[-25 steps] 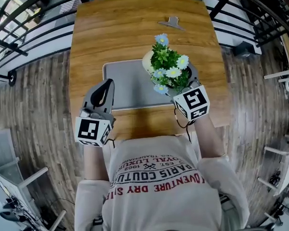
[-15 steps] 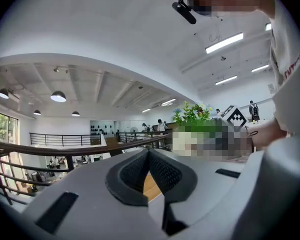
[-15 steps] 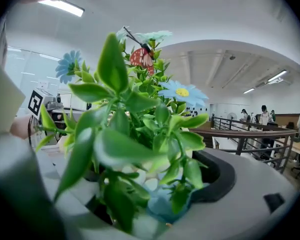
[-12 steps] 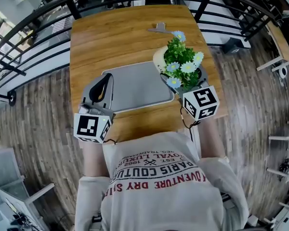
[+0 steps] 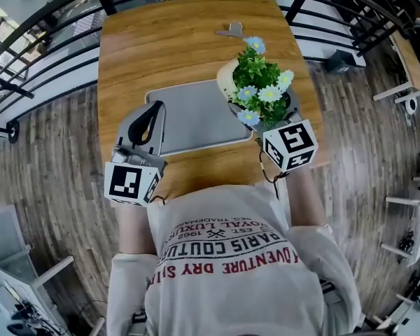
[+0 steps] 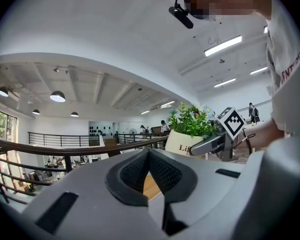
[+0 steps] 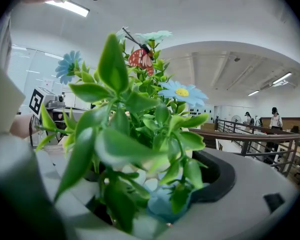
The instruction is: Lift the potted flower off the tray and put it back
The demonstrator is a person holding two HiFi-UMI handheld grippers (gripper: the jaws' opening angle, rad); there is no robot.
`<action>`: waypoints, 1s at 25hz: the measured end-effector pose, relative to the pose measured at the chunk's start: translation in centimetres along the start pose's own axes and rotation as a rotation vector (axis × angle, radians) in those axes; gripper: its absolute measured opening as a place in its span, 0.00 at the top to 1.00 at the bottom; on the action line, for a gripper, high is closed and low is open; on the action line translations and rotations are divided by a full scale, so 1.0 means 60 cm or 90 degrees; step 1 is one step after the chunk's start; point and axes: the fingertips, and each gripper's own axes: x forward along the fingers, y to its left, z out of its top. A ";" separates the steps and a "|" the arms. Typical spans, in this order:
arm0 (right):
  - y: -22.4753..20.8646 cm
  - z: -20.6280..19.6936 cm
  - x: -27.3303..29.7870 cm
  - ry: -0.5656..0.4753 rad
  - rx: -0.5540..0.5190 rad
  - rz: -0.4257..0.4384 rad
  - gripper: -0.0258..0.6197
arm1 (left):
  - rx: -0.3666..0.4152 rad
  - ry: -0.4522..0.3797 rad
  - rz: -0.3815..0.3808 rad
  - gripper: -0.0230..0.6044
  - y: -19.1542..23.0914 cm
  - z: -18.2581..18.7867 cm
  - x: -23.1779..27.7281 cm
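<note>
Head view: flower (image 5: 260, 86) at the tray's (image 5: 185, 121) right edge, its pot in the right gripper (image 5: 285, 114). Cannot tell if the pot touches the tray. Left gripper (image 5: 151, 114) over the tray's near left corner, above the wooden surface (image 5: 161, 47).

Left gripper view: jaws together, nothing between. White pot (image 6: 182, 141) beyond, the right gripper on its side.

Right gripper view: leaves and blue blooms fill the frame; jaws clamped on the pot.

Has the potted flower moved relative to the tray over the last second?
Yes. The potted flower, held in the right claw, has shifted right: it now sits over the tray's right edge rather than further in.
</note>
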 end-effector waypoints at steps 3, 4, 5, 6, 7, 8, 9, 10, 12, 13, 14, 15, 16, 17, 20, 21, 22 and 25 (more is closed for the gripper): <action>0.008 -0.017 0.012 0.011 -0.002 0.025 0.22 | -0.008 0.011 0.008 0.94 -0.005 -0.015 0.001; 0.009 -0.024 0.018 0.014 -0.004 0.032 0.22 | -0.010 0.015 0.010 0.94 -0.005 -0.020 0.003; 0.010 -0.031 0.026 0.015 -0.007 0.040 0.22 | -0.010 0.018 0.012 0.94 -0.005 -0.025 0.006; 0.012 -0.037 0.034 0.015 -0.012 0.051 0.22 | -0.009 0.021 0.015 0.94 -0.004 -0.030 0.008; 0.015 -0.044 0.043 0.015 -0.020 0.067 0.22 | -0.009 0.024 0.020 0.94 -0.003 -0.033 0.009; 0.020 -0.052 0.053 0.018 -0.030 0.084 0.22 | -0.010 0.029 0.028 0.94 -0.001 -0.037 0.006; 0.027 -0.059 0.063 0.023 -0.041 0.103 0.22 | -0.013 0.035 0.037 0.94 0.002 -0.042 0.002; 0.036 -0.067 0.073 0.030 -0.049 0.119 0.22 | -0.018 0.041 0.047 0.94 0.007 -0.047 -0.003; 0.048 -0.082 0.093 0.043 -0.056 0.148 0.22 | -0.029 0.052 0.065 0.94 0.017 -0.059 -0.007; 0.051 -0.091 0.100 0.049 -0.056 0.161 0.22 | -0.033 0.060 0.072 0.94 0.018 -0.066 -0.005; 0.053 -0.101 0.107 0.055 -0.055 0.174 0.22 | -0.035 0.068 0.079 0.94 0.018 -0.074 -0.003; 0.056 -0.113 0.114 0.062 -0.056 0.187 0.22 | -0.036 0.077 0.087 0.94 0.017 -0.083 0.000; 0.061 -0.124 0.122 0.069 -0.058 0.201 0.22 | -0.039 0.086 0.095 0.94 0.016 -0.091 0.002; 0.068 -0.135 0.131 0.077 -0.060 0.217 0.22 | -0.045 0.095 0.103 0.94 0.017 -0.098 0.003; 0.089 -0.168 0.157 0.097 -0.070 0.266 0.22 | -0.065 0.113 0.123 0.94 0.021 -0.117 0.006; 0.091 -0.180 0.163 0.105 -0.074 0.281 0.22 | -0.070 0.119 0.127 0.94 0.020 -0.124 0.009; 0.092 -0.192 0.168 0.113 -0.079 0.295 0.22 | -0.075 0.125 0.130 0.94 0.016 -0.132 0.012; 0.099 -0.232 0.183 0.142 -0.087 0.334 0.22 | -0.099 0.142 0.131 0.94 0.003 -0.162 0.016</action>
